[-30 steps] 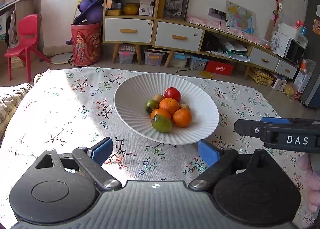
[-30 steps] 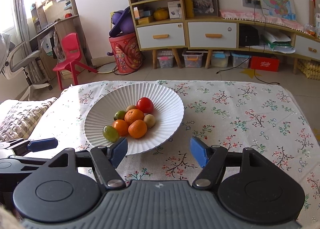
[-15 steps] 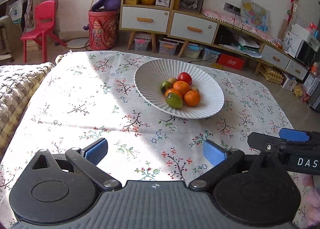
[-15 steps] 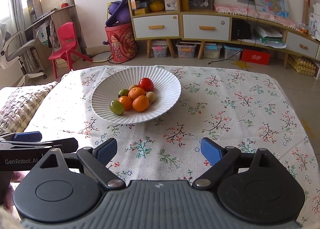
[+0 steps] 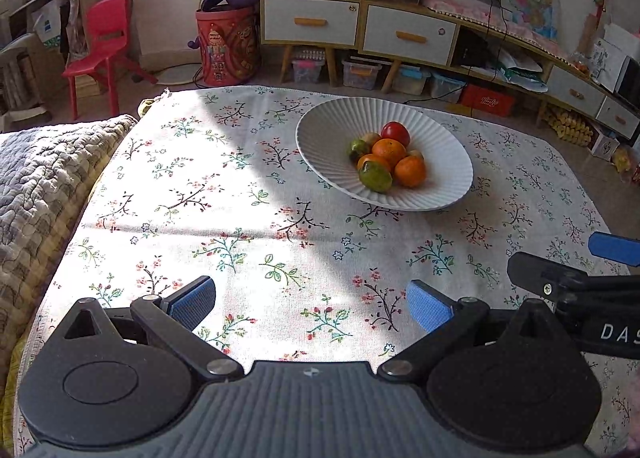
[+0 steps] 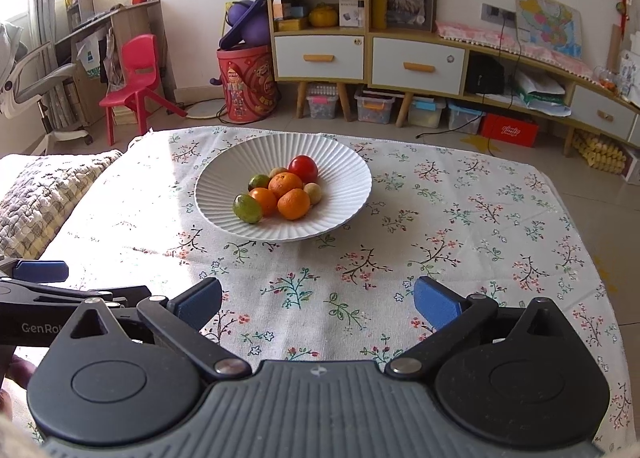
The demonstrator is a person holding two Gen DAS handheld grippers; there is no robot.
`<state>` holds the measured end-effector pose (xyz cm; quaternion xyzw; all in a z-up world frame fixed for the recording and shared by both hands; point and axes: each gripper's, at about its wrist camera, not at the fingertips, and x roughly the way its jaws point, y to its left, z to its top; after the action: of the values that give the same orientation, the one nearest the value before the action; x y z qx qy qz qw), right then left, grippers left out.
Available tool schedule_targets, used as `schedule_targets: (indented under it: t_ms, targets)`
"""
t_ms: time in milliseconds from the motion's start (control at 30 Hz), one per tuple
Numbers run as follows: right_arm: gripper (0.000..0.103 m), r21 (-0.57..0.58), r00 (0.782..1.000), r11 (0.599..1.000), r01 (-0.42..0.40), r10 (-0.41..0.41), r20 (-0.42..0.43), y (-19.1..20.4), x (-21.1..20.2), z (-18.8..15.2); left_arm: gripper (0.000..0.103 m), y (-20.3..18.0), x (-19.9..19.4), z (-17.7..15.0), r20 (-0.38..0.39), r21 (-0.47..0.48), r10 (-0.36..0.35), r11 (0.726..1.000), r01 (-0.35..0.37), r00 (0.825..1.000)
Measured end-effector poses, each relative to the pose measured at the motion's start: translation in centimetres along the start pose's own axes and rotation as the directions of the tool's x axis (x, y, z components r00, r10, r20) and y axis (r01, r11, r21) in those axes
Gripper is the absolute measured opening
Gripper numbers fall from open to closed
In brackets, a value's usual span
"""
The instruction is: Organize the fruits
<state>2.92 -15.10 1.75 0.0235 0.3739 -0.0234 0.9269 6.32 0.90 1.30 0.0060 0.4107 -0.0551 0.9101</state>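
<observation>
A white ribbed bowl (image 5: 448,182) (image 6: 344,178) stands on the floral tablecloth at the far middle. It holds several fruits: a red tomato (image 5: 395,133) (image 6: 303,168), oranges (image 5: 409,171) (image 6: 294,203), green fruits (image 5: 375,177) (image 6: 248,208) and small pale ones. My left gripper (image 5: 310,304) is open and empty, low over the near cloth, well short of the bowl. My right gripper (image 6: 318,300) is open and empty, also near the front edge. Each gripper shows at the side of the other's view.
A quilted cushion (image 5: 40,178) lies at the table's left edge. Beyond the table are a wooden cabinet (image 6: 360,38), a red chair (image 6: 136,74), a red bucket (image 6: 246,84) and storage boxes on the floor.
Both grippers have pulled back from the bowl toward the near edge of the table. The bowl now looks smaller and farther off. Both stay open and empty.
</observation>
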Motion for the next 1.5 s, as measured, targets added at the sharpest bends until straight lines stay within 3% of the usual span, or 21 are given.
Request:
schedule_targets:
  t_ms: [300,1500]
  targets:
    - [0.102,0.021,0.999,0.999,0.033,-0.032,-0.036,-0.02,0.23,-0.36,0.091,-0.03,-0.1,-0.26,0.001,0.011,0.013,1.0,-0.013,1.0]
    - [0.102,0.014,0.999,0.999,0.037,-0.037,-0.036,0.14,0.16,-0.38,0.091,-0.18,-0.11,-0.2,0.003,0.021,0.014,1.0,-0.014,1.0]
